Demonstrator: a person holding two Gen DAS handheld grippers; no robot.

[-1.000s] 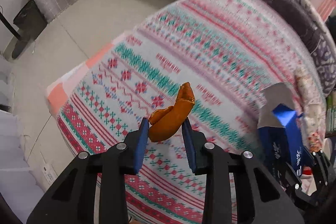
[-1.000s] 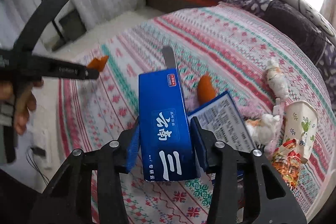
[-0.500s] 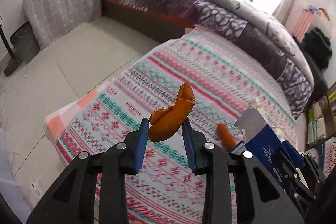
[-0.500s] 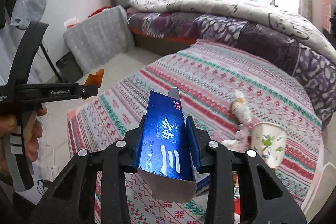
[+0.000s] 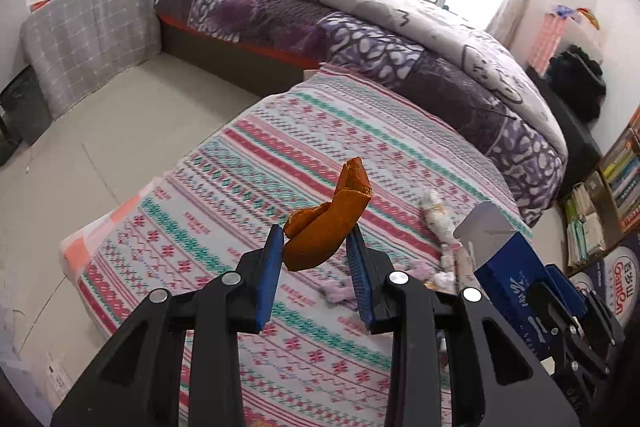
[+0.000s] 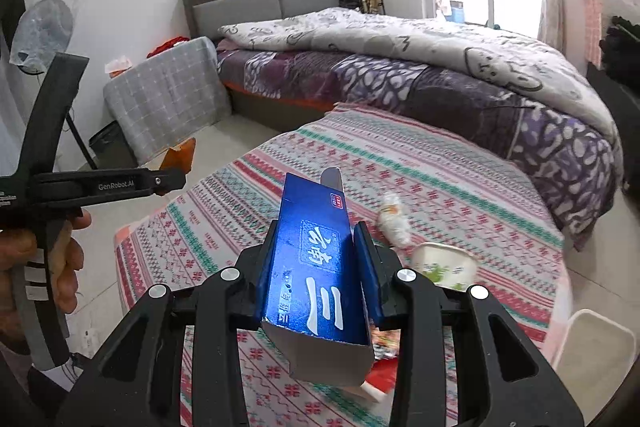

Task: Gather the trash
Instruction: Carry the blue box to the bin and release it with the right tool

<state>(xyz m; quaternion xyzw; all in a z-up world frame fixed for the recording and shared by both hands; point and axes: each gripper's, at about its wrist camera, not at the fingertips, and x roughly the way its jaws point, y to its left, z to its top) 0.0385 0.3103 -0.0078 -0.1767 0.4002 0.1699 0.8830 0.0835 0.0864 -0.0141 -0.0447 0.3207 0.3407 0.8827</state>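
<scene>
I see a bed with a purple patterned quilt [image 5: 360,39] at the back, and in front of it a low surface under a red, green and white striped knit-pattern cloth [image 5: 248,195]. My right gripper [image 6: 316,259] clamps a blue cardboard carton with white characters [image 6: 316,267], pads pressed on both its sides, open grey end toward the camera, lifted off the cloth. My left gripper [image 5: 314,255] pinches a curled piece of orange peel [image 5: 328,231] between its blue pads, also held above the cloth. On the cloth beyond sit a white paper cup with green print [image 6: 440,263] and a crumpled white tissue wad [image 6: 394,219], near each other. A hand [image 6: 40,267] holds the left gripper's handle.
</scene>
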